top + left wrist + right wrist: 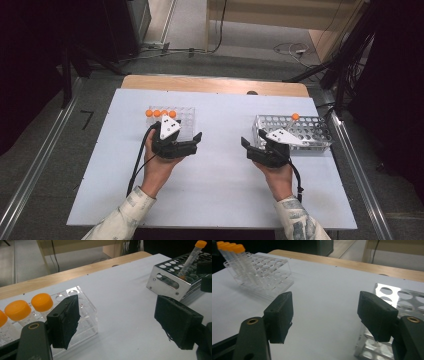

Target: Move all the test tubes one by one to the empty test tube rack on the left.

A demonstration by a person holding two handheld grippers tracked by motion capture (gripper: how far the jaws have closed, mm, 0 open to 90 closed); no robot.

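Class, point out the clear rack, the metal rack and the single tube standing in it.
clear rack (186, 119), high view, empty right part
metal rack (315, 131), high view, top plate
single tube (192, 256), left gripper view, clear body

My clear glossy plastic rack (85, 312), shiny perforated metal rack (165, 280), matt white bench (220, 175) with wood edge.
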